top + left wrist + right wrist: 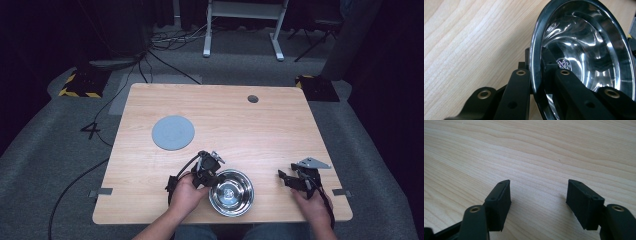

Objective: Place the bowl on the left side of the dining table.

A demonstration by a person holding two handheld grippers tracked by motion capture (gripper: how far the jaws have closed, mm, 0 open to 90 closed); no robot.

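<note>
A shiny steel bowl [231,193] sits near the table's front edge, at the middle. My left gripper [211,175] is shut on the bowl's left rim. In the left gripper view the rim [534,62] runs between the two black jaws, one outside the bowl [586,45] and one inside. My right gripper [286,179] rests low over the table to the right of the bowl, apart from it. Its jaws stand wide open over bare wood in the right gripper view, with nothing between the pads [501,202].
A flat grey round disc [173,132] lies on the wooden table [225,120] left of centre, behind the bowl. A small dark hole [253,98] marks the far edge. Cables and black-yellow floor blocks lie beyond the table.
</note>
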